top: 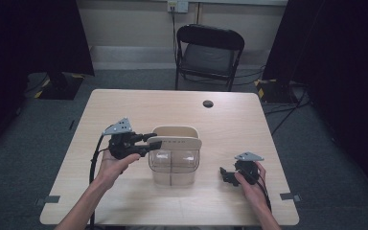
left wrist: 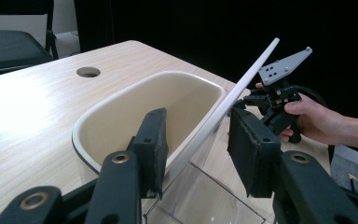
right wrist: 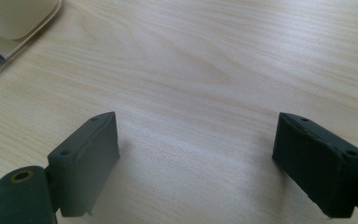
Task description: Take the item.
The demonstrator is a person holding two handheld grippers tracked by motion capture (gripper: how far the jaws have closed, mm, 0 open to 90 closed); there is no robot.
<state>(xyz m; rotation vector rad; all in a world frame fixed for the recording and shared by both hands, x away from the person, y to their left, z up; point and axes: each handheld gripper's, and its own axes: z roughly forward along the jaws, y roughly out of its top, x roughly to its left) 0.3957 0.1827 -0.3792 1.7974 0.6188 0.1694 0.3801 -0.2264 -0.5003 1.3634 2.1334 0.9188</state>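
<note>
Mid-table [top: 124,103], your left gripper [left wrist: 196,140] holds its jaws apart around the tilted edge of a cream lid [left wrist: 242,91]. Below sits a clear two-compartment container [top: 174,165] with a cream inner tub [left wrist: 135,112]. Your right gripper [right wrist: 196,163] rests wide, empty, well apart.

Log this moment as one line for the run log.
left gripper: open, jaws astride raised lid edge | right gripper: open, low over table | clear box: mid-table, lid tilted up
</note>
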